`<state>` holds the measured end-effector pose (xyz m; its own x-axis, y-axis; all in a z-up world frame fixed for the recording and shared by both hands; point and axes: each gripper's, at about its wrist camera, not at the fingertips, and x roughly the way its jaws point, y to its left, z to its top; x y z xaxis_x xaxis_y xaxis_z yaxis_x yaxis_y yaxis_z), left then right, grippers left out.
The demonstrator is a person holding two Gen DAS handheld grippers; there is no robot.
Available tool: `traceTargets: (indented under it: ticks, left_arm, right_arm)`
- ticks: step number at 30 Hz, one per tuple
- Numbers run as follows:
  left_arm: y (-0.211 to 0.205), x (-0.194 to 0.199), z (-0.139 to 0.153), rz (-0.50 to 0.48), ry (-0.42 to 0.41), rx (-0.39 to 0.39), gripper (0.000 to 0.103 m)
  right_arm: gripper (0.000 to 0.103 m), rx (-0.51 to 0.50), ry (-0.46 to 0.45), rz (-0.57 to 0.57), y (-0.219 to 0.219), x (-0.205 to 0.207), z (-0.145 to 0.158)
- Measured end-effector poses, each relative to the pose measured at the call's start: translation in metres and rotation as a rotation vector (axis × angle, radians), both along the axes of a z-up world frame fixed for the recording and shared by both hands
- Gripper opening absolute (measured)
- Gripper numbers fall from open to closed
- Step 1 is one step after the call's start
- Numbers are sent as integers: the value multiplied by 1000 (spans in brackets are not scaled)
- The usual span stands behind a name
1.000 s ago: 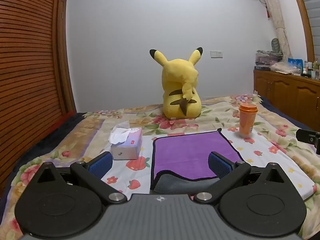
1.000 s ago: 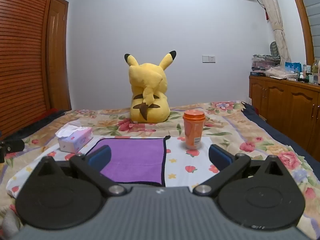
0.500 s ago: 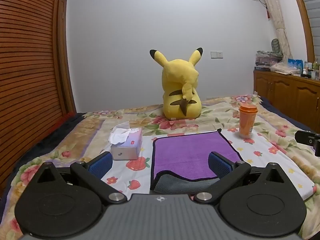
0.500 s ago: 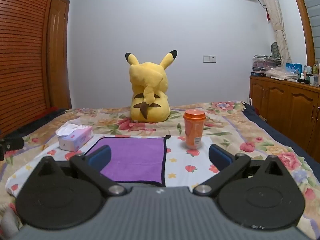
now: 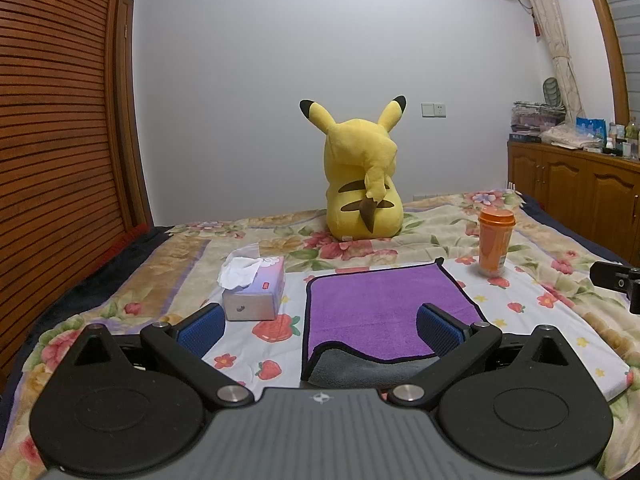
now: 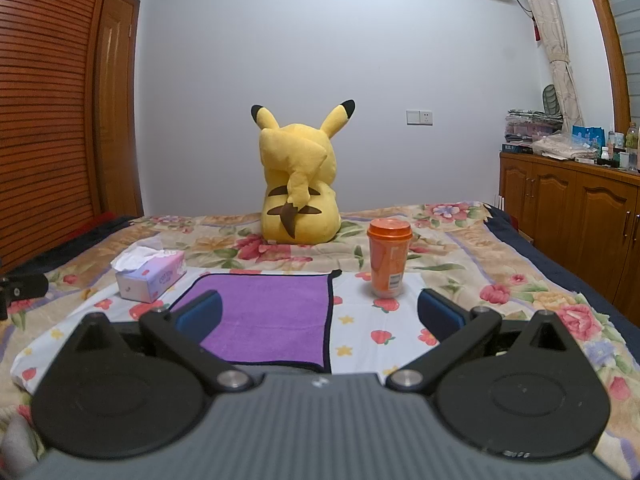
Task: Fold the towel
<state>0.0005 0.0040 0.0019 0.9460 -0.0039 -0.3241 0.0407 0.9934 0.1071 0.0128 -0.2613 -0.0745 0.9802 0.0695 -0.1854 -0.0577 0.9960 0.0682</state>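
A purple towel [image 5: 372, 304] with a dark border lies on the flowered bedspread, folded over so its grey underside [image 5: 360, 372] shows at the near edge. It also shows in the right wrist view [image 6: 272, 316]. My left gripper [image 5: 320, 328] is open and empty, just short of the towel's near edge. My right gripper [image 6: 320, 316] is open and empty above the towel's near right corner. The towel's near edge is hidden behind the gripper body in the right wrist view.
A tissue box [image 5: 256, 288] sits left of the towel. An orange cup [image 5: 495, 242] stands at its far right. A yellow plush toy [image 5: 360, 184] sits behind. A wooden cabinet [image 5: 576, 196] lines the right wall, a slatted wooden wall [image 5: 52, 160] the left.
Both grippers have stayed open and nearly still. The right wrist view has crept very slightly, the towel has not moved.
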Motion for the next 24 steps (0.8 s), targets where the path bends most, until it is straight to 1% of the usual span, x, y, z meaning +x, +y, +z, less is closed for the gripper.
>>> traceTargets:
  ticks: [24]
  left_arm:
    - [1, 2, -1, -1, -2, -2, 103]
  right_arm:
    - [103, -7, -7, 0, 3, -1, 0]
